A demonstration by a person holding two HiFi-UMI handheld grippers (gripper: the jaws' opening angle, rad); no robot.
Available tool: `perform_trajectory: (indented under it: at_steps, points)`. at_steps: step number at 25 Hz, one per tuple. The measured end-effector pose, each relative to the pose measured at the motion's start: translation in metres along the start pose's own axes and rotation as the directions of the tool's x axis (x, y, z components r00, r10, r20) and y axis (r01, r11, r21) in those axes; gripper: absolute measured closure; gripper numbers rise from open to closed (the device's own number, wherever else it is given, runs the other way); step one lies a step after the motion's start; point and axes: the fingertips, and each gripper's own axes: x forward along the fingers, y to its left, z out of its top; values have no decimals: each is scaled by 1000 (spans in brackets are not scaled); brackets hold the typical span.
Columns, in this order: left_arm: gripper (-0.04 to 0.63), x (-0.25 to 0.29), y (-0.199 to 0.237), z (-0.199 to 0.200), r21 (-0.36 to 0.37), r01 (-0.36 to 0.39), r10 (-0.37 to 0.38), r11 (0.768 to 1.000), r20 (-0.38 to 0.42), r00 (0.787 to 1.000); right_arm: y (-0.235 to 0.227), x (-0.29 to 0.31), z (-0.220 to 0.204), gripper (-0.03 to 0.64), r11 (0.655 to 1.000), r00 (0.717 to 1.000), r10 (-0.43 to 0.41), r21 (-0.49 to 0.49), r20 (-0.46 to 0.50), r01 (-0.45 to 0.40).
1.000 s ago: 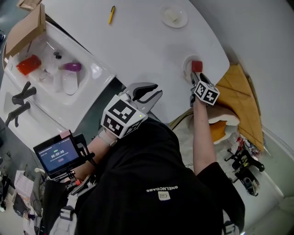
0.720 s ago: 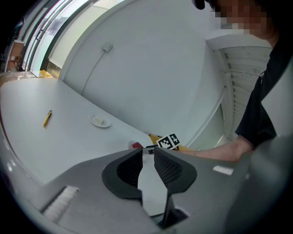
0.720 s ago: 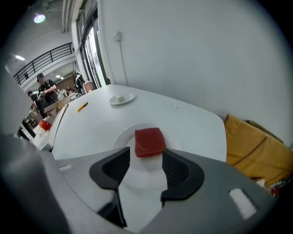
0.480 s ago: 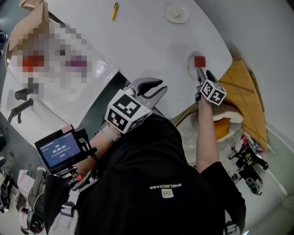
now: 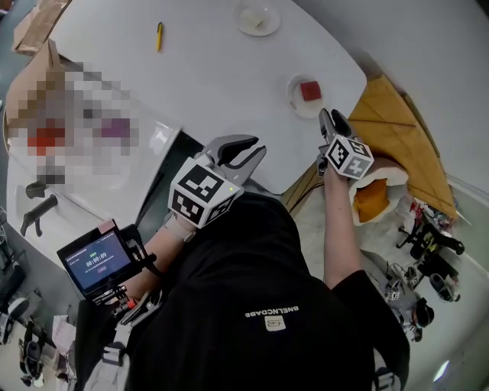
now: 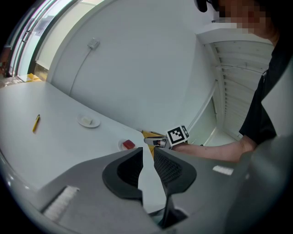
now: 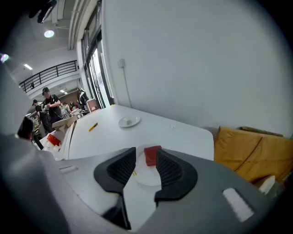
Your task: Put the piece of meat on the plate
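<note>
While the piece of meat (image 5: 309,91) lies on the small white plate (image 5: 295,98), the right gripper (image 5: 329,116) hangs just short of that plate, on the person's side of it. Its jaws are closing with nothing between them, and the red block shows through their gap, beyond the pads. The left gripper (image 5: 243,147) is well apart from the plate, its jaws a narrow slot apart and empty. Beyond the plate, on the white table (image 5: 214,69), sit a second plate (image 5: 256,17) and a yellow pen (image 5: 159,36).
</note>
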Motion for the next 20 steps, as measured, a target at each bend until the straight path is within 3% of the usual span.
perform_trajectory:
  at_steps: [9,20]
  points:
    - [508,16,-31,7,86,83,-81,993,-25,996,15,-66,12,558,1000,993,3,26,118,-6]
    - [511,28,-74,5,221,200,-181,955,-102,978,43,-156,18,569,995,954,-24,97,299,-6]
